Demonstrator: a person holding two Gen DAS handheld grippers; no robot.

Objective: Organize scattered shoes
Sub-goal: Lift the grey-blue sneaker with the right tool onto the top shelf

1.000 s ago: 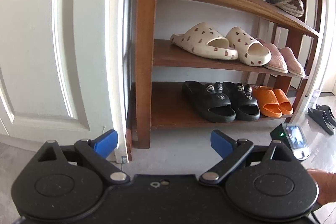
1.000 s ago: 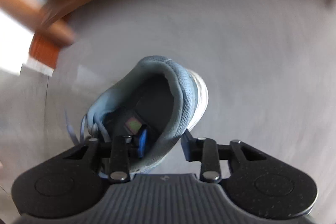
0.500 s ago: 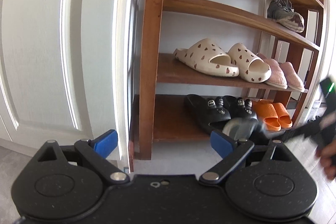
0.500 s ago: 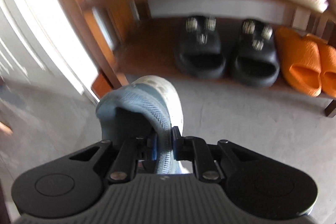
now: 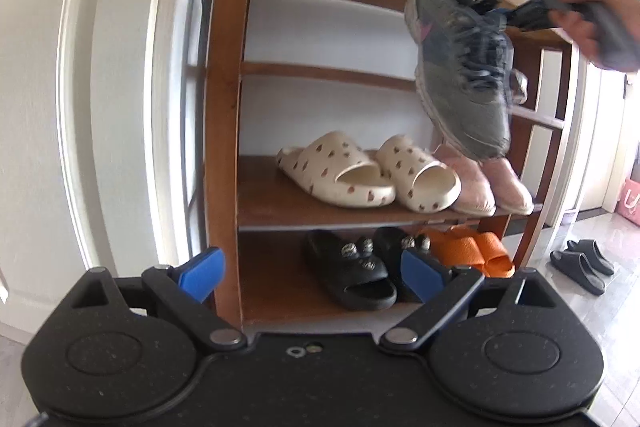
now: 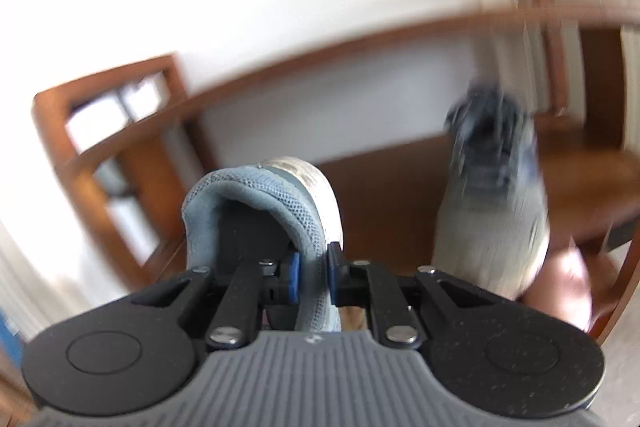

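Your right gripper point(image 6: 311, 274) pinches the sneaker point(image 5: 464, 67) by its heel collar, toe hanging down, before the wooden rack point(image 5: 224, 107); left gripper point(image 5: 312, 269) gapes empty.

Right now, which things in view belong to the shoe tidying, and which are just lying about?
In the job:
- grey lace-up sneaker, clamped at its collar by the right gripper
- matching grey sneaker on the shelf
- brown wooden shoe rack
- open left gripper

Lying about:
- cream spotted slides
- black slides on the floor
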